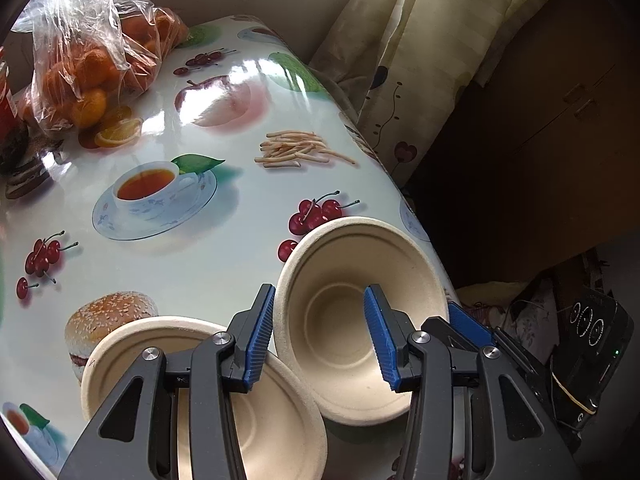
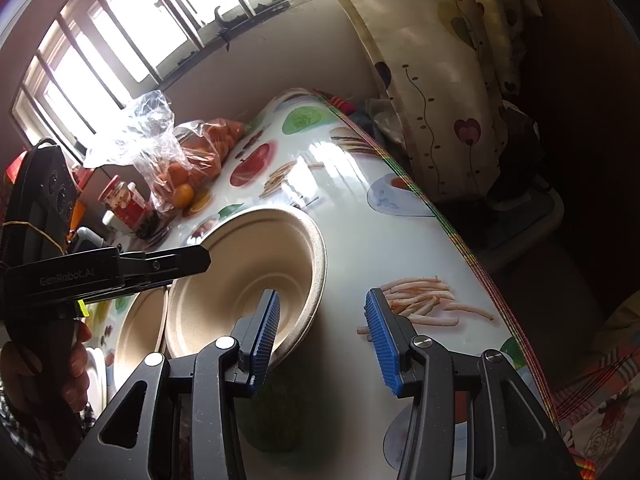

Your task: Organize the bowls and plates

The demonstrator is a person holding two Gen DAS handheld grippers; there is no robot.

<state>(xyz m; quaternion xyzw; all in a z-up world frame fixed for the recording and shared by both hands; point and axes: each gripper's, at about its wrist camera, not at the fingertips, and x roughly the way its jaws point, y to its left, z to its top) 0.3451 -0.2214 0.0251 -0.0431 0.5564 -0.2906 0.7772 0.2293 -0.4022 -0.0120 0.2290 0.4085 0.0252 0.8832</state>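
Two round, matte pulp-fibre bowls sit near the glossy counter's (image 1: 224, 240) edge: the tilted bowl (image 1: 352, 320) overlaps the second bowl (image 1: 160, 344). The left gripper (image 1: 318, 336), ribbed blue pads half open, straddles the tilted bowl's rim without pinching. The right gripper (image 2: 326, 336) hovers half open, holding nothing.

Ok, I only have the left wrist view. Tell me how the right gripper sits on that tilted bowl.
Observer: The right gripper straddles the tilted bowl's rim, one finger inside and the other outside over the tablecloth, with its jaws open.
Operator: Now check my left gripper from the side.
Observer: The left gripper reaches over the opposite rim. I cannot tell whether it touches.
Operator: Report what is behind the table.
Observer: A barred window, above the bag of oranges.
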